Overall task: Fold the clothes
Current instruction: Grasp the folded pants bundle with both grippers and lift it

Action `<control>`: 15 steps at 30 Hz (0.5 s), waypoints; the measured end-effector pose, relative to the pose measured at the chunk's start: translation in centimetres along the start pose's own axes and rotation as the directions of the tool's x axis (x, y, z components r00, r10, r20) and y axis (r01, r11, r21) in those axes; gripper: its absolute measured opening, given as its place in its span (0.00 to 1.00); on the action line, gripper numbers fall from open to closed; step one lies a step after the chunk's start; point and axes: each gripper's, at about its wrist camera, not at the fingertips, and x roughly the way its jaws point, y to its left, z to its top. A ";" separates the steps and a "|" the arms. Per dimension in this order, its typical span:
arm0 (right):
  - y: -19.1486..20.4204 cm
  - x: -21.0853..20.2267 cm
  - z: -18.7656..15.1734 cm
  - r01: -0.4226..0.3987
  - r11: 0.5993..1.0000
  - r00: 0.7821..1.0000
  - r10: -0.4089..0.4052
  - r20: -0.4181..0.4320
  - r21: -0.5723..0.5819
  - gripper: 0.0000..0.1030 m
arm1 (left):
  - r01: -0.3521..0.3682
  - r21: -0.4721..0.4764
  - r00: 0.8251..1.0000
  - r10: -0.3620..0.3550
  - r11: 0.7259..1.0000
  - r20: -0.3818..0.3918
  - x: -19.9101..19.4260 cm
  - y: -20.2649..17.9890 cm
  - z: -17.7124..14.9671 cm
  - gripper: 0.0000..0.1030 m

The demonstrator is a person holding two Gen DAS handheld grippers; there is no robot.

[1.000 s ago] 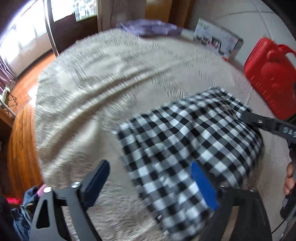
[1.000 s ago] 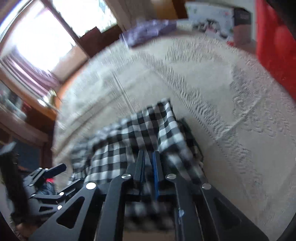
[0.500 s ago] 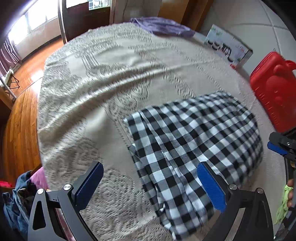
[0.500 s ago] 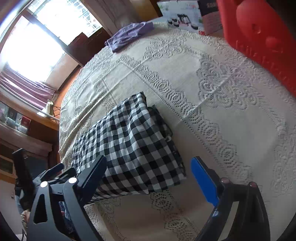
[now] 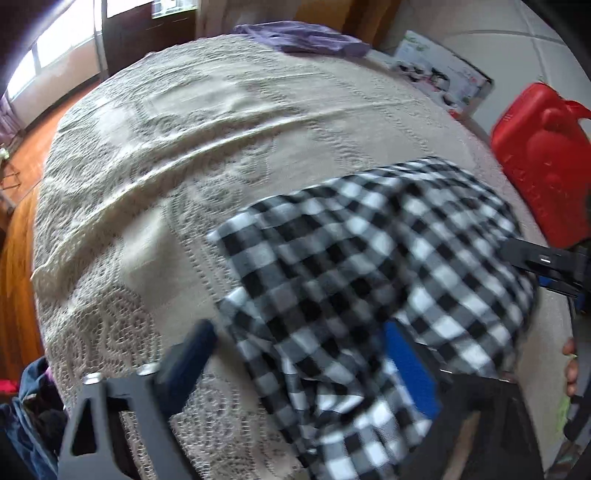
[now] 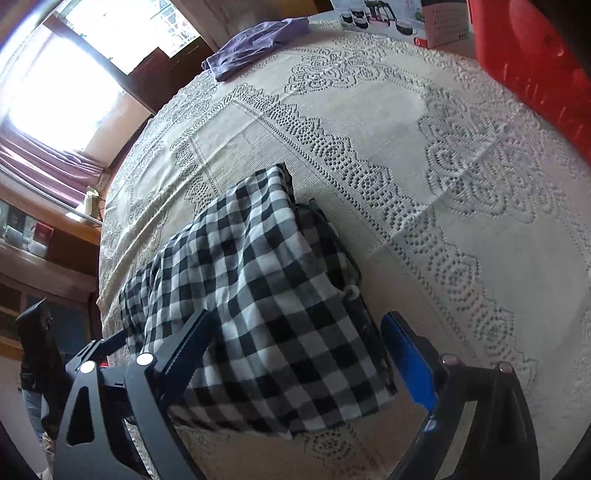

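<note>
A black-and-white checked garment (image 5: 369,280) lies folded on the cream lace tablecloth (image 5: 184,147); it also shows in the right wrist view (image 6: 266,295). My left gripper (image 5: 299,354) is open, its fingers straddling the garment's near end. My right gripper (image 6: 303,343) is open, its fingers either side of the garment's other end, just above it. The right gripper's black finger shows at the right edge of the left wrist view (image 5: 543,258). Neither gripper holds cloth.
A red plastic can (image 5: 543,162) stands by the wall on the right. A printed box (image 6: 399,18) and a folded purple cloth (image 6: 255,44) lie at the far table edge. Loose clothes (image 5: 26,398) sit off the near left edge.
The right gripper opened and let go of the garment, then dropped back over its end. The left gripper moved in closer over the near end, staying open.
</note>
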 end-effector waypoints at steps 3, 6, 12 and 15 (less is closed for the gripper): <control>-0.2 0.9 -0.4 -0.024 1.000 0.999 0.024 -0.031 0.018 0.85 | 0.030 0.014 1.000 -0.030 0.999 -0.006 0.0 -0.8 0.0 0.56; 0.5 0.9 -0.7 0.005 1.000 1.000 -0.005 -0.026 -0.015 0.77 | 0.043 0.010 0.999 -0.043 0.999 0.002 0.0 -0.7 0.1 0.56; 0.4 1.2 -0.6 0.007 1.000 1.000 -0.008 -0.017 -0.006 0.78 | 0.081 -0.001 0.997 -0.081 0.997 0.017 0.0 -0.2 0.0 0.58; 0.6 1.2 -0.8 0.013 1.000 1.000 -0.013 -0.006 -0.010 0.78 | 0.085 0.018 0.996 -0.085 0.996 0.011 -0.1 0.0 0.0 0.58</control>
